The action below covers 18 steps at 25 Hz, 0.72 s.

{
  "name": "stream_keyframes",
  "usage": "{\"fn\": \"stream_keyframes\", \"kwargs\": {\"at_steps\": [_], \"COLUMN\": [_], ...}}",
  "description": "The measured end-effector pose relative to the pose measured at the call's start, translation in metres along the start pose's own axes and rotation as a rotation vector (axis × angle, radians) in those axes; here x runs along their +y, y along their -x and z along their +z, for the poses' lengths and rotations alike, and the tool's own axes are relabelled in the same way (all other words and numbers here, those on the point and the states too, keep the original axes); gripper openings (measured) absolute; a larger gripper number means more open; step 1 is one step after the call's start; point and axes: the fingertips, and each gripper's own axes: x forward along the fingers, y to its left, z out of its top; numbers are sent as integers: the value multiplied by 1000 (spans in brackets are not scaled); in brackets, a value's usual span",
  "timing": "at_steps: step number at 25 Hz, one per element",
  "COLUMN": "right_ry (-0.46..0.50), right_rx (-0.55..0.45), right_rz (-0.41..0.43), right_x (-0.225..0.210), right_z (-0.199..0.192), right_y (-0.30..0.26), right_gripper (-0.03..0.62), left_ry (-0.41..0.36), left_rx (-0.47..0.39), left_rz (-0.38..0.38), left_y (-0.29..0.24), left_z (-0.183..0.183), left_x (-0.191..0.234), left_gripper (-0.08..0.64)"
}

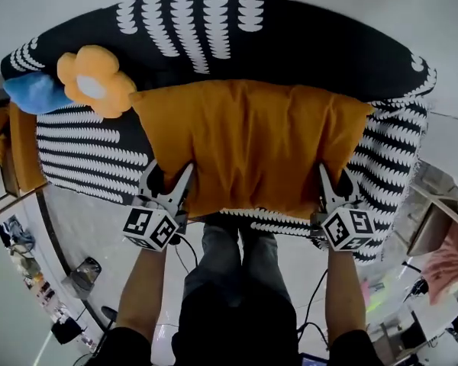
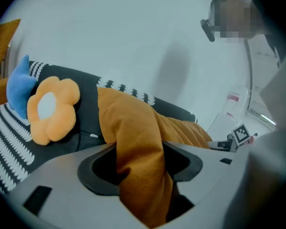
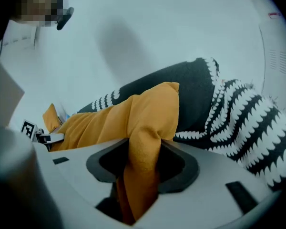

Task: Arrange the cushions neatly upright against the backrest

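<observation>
Orange cushion: large, rectangular, spread over the middle of the sofa seat. Its far edge reaches the foot of the dark backrest; its near edge lies at the front edge of the seat. Whether it rests flat or is lifted clear of the seat cannot be told.

Left hand-held gripper: positioned at the cushion's near left corner, jaws pointing toward the backrest. In the left gripper view, a thick fold of the orange fabric runs down between the two jaws and fills the gap. The jaws stand partly apart, clamped on that fold.

Right hand-held gripper: positioned at the cushion's near right corner, level with the left unit. In the right gripper view, a narrower fold of the same fabric hangs between the jaws, which are pressed against it from both sides. The jaws are likewise partly apart, closed only as far as the bunched fabric allows.

Both units therefore grip the same cushion, one at each near corner, well apart from each other.

Flower-shaped cushion: orange with a white centre, propped against the backrest at the left end of the sofa, just beside the orange cushion's far left corner. Contact between the two cannot be confirmed.

Blue cushion: partly behind the flower-shaped cushion, at the sofa's far left end.

Sofa cover: black with rows of white markings.
</observation>
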Motion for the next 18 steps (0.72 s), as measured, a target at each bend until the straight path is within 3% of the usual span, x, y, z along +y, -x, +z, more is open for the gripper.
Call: {"fn": "stream_keyframes", "kwargs": {"at_steps": [5,8,13,18], "right_ry": [60,88,93,121], "right_rx": [-208,-298,-363,-386], "right_rz": [22,17,-17,-72], "right_x": [0,-5,-17,-34], "right_z": [86,121,144,150], "right_y": [4,5,4,-11], "right_gripper": [206,207,210,230], "left_ry": [-75,-110,-158,-163], "left_rx": [-165,-221,-247,-240], "left_rz": [-70,-96,-120,-109], "left_y": [-26,-43,-66,-91], "left_z": [77,108,136,138], "left_x": [-13,-23,-31,-21], "left_gripper": [291,296,309,329]}}
